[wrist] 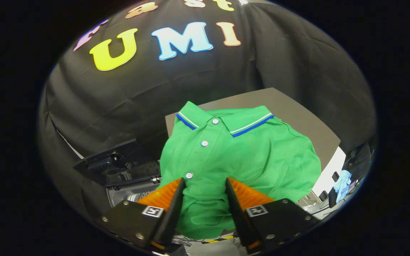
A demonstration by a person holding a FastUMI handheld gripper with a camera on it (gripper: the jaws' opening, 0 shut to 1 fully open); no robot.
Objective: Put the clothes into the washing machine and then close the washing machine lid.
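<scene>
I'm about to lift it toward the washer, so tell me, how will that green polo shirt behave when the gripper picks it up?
The green polo shirt will probably go floppy: it already drapes and wrinkles over the grey table. It looks light, thin knit cloth. With the gripper open and a fold bunched between its fingers, most of the shirt would likely hang and trail below, possibly catching the washing machine rim.

The shirt [233,153] lies on the table [297,110], its lower edge between my jaws. The washing machine [126,177] sits left of the shirt, its lid [114,161] raised.
</scene>
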